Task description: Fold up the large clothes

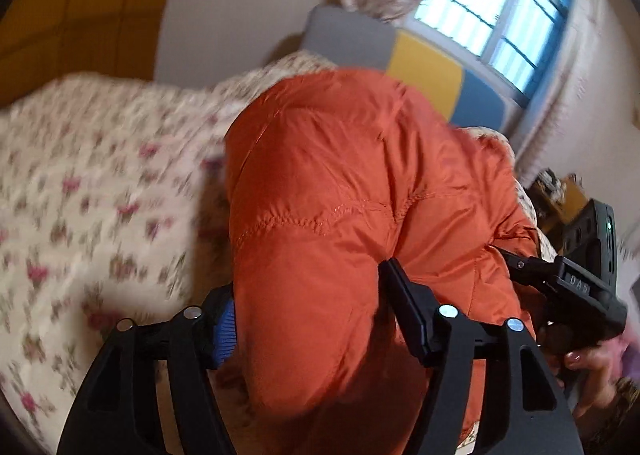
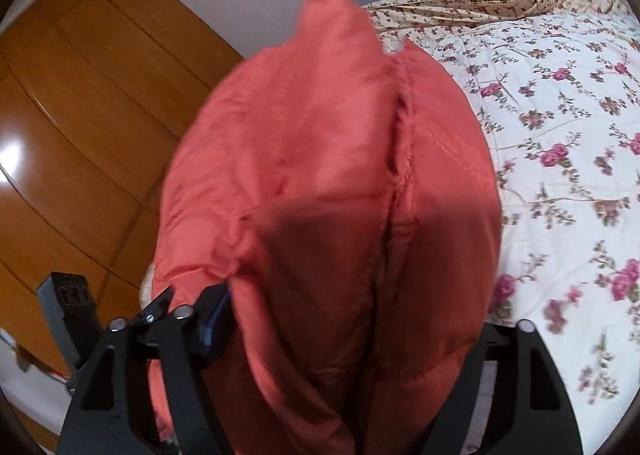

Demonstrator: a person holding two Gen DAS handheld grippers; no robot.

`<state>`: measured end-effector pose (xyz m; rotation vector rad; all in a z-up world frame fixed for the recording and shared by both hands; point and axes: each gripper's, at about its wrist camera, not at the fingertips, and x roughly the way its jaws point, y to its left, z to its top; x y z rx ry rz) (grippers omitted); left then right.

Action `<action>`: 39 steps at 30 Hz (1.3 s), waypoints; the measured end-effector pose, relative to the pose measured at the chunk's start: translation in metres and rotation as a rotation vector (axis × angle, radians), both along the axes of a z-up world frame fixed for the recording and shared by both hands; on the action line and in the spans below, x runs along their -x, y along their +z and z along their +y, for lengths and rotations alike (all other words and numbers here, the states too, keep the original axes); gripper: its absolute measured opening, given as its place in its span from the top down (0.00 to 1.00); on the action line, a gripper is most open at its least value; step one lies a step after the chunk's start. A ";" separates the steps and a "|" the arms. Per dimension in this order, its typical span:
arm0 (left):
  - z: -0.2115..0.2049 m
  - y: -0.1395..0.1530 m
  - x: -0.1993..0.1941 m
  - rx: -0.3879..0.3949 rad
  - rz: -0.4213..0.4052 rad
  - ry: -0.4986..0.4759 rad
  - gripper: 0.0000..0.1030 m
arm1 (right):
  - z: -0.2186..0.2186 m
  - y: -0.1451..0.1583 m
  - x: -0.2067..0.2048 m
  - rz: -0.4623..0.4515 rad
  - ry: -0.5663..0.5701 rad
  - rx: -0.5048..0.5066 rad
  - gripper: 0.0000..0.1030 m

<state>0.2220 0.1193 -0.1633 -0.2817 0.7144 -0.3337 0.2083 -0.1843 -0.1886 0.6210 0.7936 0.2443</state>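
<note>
Floral bedding covers the bed [image 2: 560, 143] beneath me, a wooden wardrobe [image 2: 80, 115] beyond. I have the orange puffer jacket [image 1: 340, 195] bunched up above the bed, my left gripper [image 1: 310, 319] fingers clamped on one fold, my right gripper [image 2: 352, 319] fingers pinching another thick fold.

Daylight from my barred glass window [image 1: 492, 11], blown out. Floral cream bedspread [image 1: 100, 195] motion-blurred. Glare patch on glossy orange wooden wardrobe [image 2: 80, 115]. Fisheye edges bent, dark.
</note>
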 end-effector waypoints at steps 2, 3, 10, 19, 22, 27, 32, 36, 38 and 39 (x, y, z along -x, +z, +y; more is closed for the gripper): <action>0.005 -0.007 0.008 0.017 -0.004 0.033 0.29 | 0.006 -0.004 0.006 -0.003 -0.015 0.007 0.19; 0.002 -0.007 0.015 -0.003 -0.023 0.040 0.29 | 0.007 -0.004 0.009 0.000 -0.025 0.014 0.19; -0.012 0.022 0.046 -0.043 -0.138 0.088 0.23 | -0.007 0.017 0.047 0.019 -0.169 0.103 0.18; -0.062 0.013 0.014 -0.327 -0.121 0.035 0.08 | 0.009 0.003 0.064 0.132 -0.226 0.353 0.14; -0.063 0.006 0.007 -0.352 -0.095 0.039 0.07 | 0.004 -0.009 0.071 0.151 -0.244 0.298 0.09; -0.058 0.007 0.014 -0.332 -0.068 0.042 0.07 | 0.002 -0.001 0.083 0.173 -0.251 0.267 0.08; -0.047 0.013 0.036 -0.250 -0.025 0.066 0.05 | 0.004 0.017 0.085 0.173 -0.256 0.327 0.06; -0.044 0.017 0.061 -0.221 -0.025 0.077 0.03 | 0.018 0.035 0.103 0.145 -0.246 0.379 0.03; -0.045 0.020 0.076 -0.241 -0.034 0.087 0.03 | 0.024 0.043 0.109 0.123 -0.237 0.390 0.02; -0.045 0.021 0.081 -0.250 -0.036 0.093 0.03 | 0.026 0.046 0.111 0.114 -0.232 0.394 0.02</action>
